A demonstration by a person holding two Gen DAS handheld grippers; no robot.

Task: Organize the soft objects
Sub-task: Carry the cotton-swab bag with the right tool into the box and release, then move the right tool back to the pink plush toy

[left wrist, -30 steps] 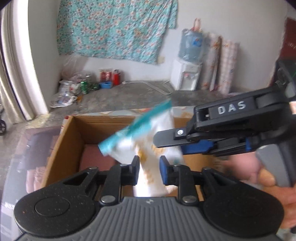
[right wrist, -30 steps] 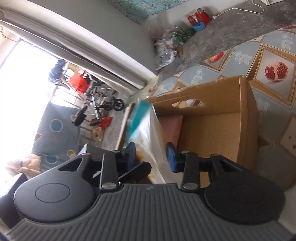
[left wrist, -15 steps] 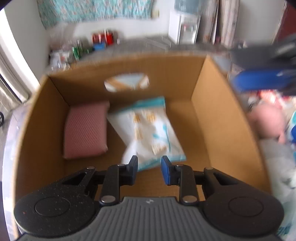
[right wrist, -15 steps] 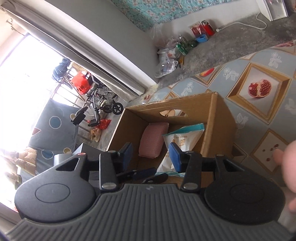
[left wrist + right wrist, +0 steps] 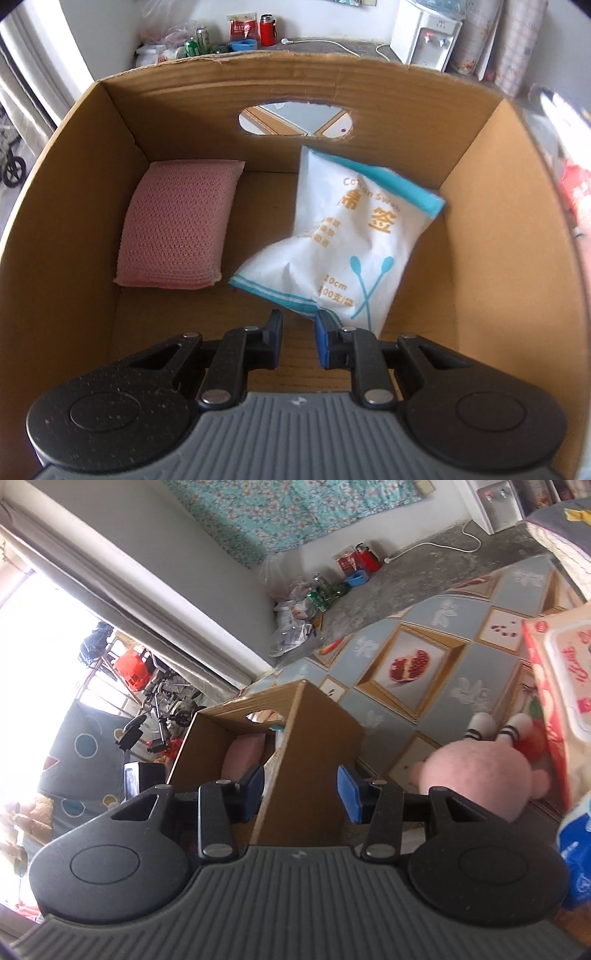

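Note:
A white and teal bag of cotton swabs (image 5: 354, 236) lies in the cardboard box (image 5: 184, 96), leaning on the back wall beside a pink knitted sponge (image 5: 177, 225). My left gripper (image 5: 298, 330) points down into the box just short of the bag's lower corner. Its jaws are closing with a narrow gap and nothing between them. In the right wrist view my right gripper (image 5: 301, 794) stands open and empty outside the box (image 5: 306, 749), level with its near corner. A pink plush toy (image 5: 480, 775) lies on the table just to its right.
A red and white wipes pack (image 5: 561, 686) and a blue packet (image 5: 576, 853) sit at the right edge. The table has a patterned fruit cloth (image 5: 410, 664). Beyond the table are a grey floor with bags and cans (image 5: 306, 605) and a water dispenser (image 5: 424, 33).
The swab bag, held above the box by my left gripper, was let go and now lies inside. The left gripper sank and tipped down into the box. The right gripper swung right towards the plush.

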